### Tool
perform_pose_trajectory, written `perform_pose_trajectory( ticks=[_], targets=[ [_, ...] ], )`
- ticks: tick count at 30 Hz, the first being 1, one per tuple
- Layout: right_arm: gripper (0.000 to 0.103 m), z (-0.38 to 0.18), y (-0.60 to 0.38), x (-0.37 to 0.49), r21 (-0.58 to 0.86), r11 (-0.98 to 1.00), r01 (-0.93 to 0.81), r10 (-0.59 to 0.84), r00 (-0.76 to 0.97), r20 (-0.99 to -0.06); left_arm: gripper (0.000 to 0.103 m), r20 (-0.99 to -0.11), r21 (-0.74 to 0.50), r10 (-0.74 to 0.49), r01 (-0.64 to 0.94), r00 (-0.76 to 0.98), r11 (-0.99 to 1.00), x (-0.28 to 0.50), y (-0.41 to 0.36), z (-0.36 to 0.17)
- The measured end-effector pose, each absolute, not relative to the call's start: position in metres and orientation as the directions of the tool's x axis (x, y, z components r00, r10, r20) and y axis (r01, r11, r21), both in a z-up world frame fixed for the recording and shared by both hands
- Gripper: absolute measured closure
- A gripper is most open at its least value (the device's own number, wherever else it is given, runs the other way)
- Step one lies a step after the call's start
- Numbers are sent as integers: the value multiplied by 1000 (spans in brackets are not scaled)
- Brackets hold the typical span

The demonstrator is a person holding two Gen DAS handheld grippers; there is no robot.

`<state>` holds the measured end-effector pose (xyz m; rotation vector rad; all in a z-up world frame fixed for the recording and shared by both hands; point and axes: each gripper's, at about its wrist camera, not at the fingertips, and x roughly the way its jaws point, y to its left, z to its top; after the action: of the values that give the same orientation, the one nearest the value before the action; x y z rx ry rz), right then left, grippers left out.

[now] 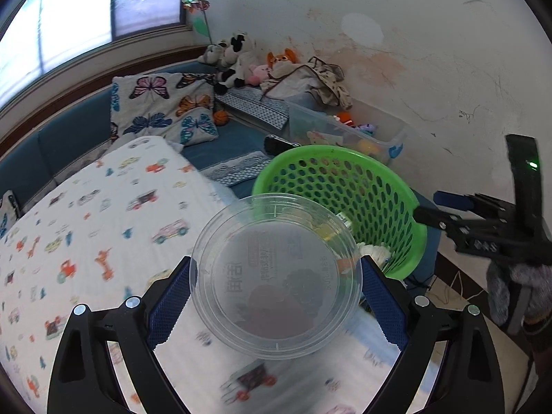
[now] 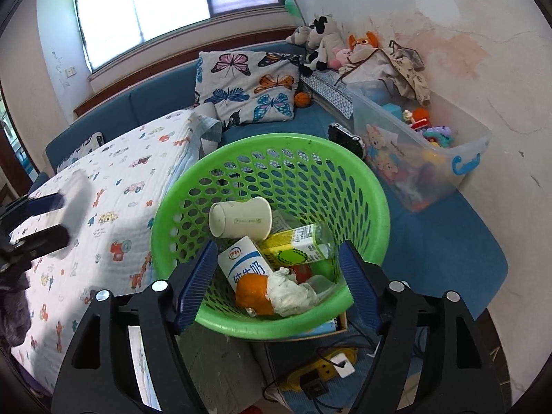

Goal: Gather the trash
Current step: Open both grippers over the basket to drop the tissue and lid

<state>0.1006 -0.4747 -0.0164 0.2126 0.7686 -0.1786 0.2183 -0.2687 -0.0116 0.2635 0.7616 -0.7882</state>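
Note:
My left gripper [image 1: 276, 296] is shut on a clear round plastic container [image 1: 276, 276], held above the bed just in front of the green basket [image 1: 410, 214]. My right gripper [image 2: 277, 283] is shut on the near rim of the green basket [image 2: 272, 324] and holds it at the bed's edge. Inside lie a paper cup [image 2: 241, 220], a milk carton [image 2: 246, 264], a yellow-green juice carton [image 2: 293, 245], an orange [image 2: 253, 291] and a crumpled tissue [image 2: 291, 291]. The left gripper shows at the left of the right wrist view [image 2: 41, 220]; the right gripper shows in the left wrist view [image 1: 434, 212].
The bed has a car-print blanket [image 1: 103, 234] and a butterfly pillow [image 2: 248, 86]. A clear toy bin [image 2: 421, 158] and plush toys [image 2: 327, 41] stand along the wall. A power strip [image 2: 327, 369] and cables lie on the floor below the basket.

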Motion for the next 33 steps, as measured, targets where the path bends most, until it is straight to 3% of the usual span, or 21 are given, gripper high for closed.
perform_pose_trajectory(
  ticks=[17,33],
  targets=[
    [24,-23,-473,69,92,968,235,-103,701,-706,13,-741,-80,-545,755,392,651,228,-349,-34],
    [24,-31,-467,65,109,966,233,-87,694,-715,8,-742,-113,-559,752,371,650,230,-363,-38]
  ],
)
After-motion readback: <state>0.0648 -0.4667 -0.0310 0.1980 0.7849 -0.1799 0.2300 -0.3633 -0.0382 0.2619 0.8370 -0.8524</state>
